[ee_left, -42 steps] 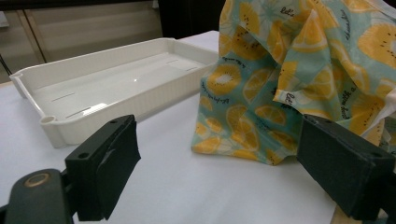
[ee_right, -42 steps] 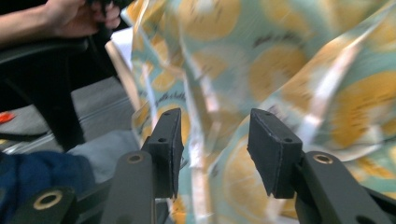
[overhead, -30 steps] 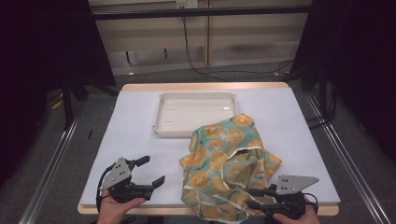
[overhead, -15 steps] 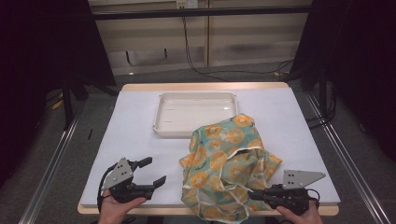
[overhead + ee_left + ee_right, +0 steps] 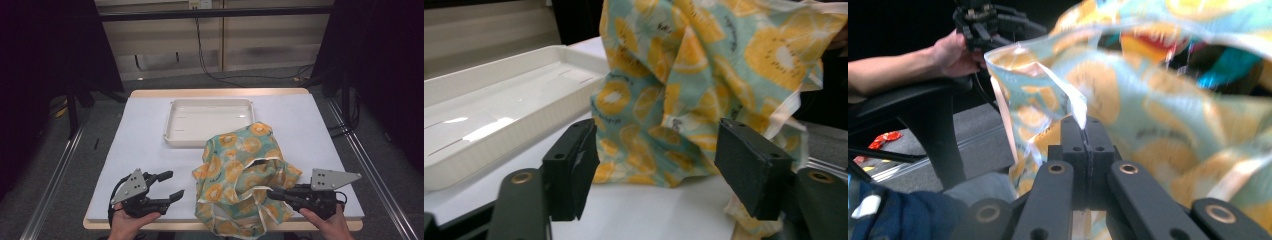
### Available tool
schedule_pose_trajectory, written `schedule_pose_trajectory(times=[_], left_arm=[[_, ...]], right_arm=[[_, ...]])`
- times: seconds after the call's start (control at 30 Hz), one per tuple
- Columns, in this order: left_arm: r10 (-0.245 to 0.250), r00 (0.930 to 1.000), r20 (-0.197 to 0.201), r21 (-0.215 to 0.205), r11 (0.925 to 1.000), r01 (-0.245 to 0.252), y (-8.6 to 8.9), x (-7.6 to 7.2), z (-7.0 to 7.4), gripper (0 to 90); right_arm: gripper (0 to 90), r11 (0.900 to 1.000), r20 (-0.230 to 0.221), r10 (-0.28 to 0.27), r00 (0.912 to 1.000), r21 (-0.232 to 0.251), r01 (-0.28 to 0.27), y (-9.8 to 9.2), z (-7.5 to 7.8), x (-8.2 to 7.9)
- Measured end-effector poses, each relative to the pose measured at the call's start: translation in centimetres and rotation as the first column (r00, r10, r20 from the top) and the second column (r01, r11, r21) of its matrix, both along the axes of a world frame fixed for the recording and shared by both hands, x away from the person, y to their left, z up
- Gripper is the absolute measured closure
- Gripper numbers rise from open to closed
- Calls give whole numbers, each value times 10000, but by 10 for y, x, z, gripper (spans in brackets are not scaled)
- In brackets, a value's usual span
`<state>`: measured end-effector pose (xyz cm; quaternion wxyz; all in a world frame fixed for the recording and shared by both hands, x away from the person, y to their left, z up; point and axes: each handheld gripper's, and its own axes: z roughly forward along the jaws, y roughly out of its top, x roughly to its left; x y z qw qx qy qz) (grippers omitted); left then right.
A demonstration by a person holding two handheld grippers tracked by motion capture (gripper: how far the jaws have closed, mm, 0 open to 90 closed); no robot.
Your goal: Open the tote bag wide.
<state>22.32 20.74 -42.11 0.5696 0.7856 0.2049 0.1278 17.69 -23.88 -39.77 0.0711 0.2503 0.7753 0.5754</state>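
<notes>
Lying level, the right claw (image 5: pixel 274 194) is clenched on the bag's (image 5: pixel 240 170) pale edging; the left claw (image 5: pixel 172 186), closing, grips nothing.

One orange-print fabric bag (image 5: pixel 240 172) lies at the table's (image 5: pixel 150 130) near edge. One white tray (image 5: pixel 210 121) sits toward the far edge. Two grippers, left gripper (image 5: pixel 167 186) and right gripper (image 5: pixel 275 195), work at the near corners.

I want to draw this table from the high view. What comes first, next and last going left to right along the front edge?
Left gripper → orange-print fabric bag → right gripper, clamped on the bag's edge.
</notes>
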Motion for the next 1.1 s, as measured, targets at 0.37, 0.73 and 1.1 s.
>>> schedule_pose_trajectory(times=[0.37, 0.73, 1.1], left_arm=[[-1142, 9934, -63, -371, 9928, 1138, -11, -4, 12, 511], [-1512, 9879, 350, -63, 9884, 1515, -30, -1, 28, 554], [-2096, 9764, 526, -214, 9773, 2109, -71, 14, 44, 430]], right_arm=[[900, 9996, 604, 53, 9982, 279, -70, 6, 26, 24], [900, 9989, 1048, -63, 9945, 462, 15, 14, 48, 52], [900, 9987, 1120, -177, 9936, 497, 122, 22, 60, 81]])
